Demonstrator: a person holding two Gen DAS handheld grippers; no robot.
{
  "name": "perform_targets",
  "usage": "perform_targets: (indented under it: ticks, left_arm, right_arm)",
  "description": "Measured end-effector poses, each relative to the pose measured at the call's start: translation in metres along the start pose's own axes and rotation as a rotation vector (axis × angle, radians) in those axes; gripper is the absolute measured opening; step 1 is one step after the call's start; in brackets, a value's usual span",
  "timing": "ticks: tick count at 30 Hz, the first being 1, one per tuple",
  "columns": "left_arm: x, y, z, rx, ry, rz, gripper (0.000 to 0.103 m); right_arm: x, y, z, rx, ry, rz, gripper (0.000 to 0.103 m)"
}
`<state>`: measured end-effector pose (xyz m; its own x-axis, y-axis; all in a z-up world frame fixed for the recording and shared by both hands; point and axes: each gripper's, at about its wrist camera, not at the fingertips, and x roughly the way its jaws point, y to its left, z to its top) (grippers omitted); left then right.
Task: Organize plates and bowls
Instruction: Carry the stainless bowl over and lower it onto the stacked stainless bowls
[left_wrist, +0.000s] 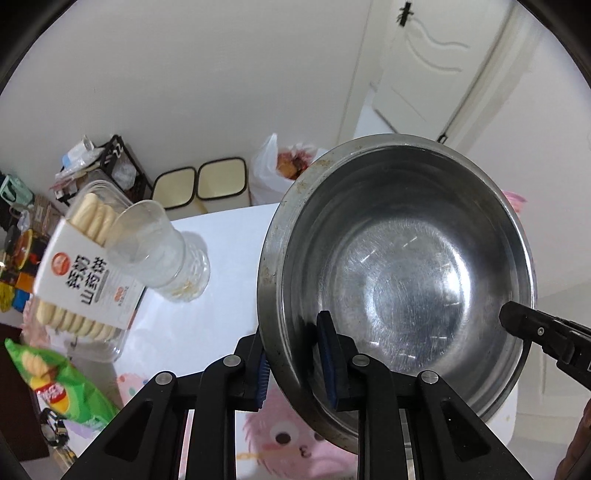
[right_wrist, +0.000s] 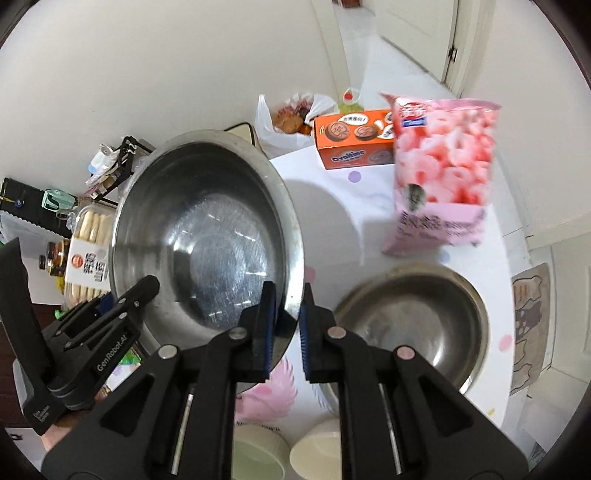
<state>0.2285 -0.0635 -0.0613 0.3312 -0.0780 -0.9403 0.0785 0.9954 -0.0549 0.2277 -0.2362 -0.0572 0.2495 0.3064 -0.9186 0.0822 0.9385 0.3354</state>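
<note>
Above the white desk (right_wrist: 332, 206): large round stainless steel bowl (left_wrist: 402, 273) held tilted.
Left tool (left_wrist: 299, 363) and right tool (right_wrist: 287, 325) each clamped on its rim; second steel bowl (right_wrist: 417, 325) rests below.

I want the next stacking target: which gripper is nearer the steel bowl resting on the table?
Right. The right gripper holds the raised bowl beside the resting steel bowl; the left gripper grips the raised bowl's far side.

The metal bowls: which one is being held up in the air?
The larger steel bowl, tilted above the table, with the left gripper and right gripper each clamped on its rim. The other steel bowl sits flat on the table, untouched.
</note>
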Motion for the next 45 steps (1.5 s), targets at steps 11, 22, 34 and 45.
perform_targets:
  ticks: [11,22,34,45]
  left_arm:
    - [-0.079,-0.011,-0.06,0.097,-0.096,-0.074,0.023]
    - [-0.098,-0.069,-0.079,0.228,-0.12,-0.111,0.023]
    - [-0.016,-0.139,-0.052,0.234,-0.054,-0.031,0.023]
    - [0.06,-0.155,-0.07,0.207,0.095,-0.003,0.024]
  right_arm:
    - [-0.085,0.016,-0.092,0.008,-0.162,-0.081,0.015]
    - [-0.125,-0.018,-0.141,0.12,-0.235,-0.132,0.015]
    - [-0.089,-0.096,-0.098,0.118,-0.164,-0.142,0.016]
    - [-0.014,-0.151,-0.094,0.114,0.015,-0.127,0.016]
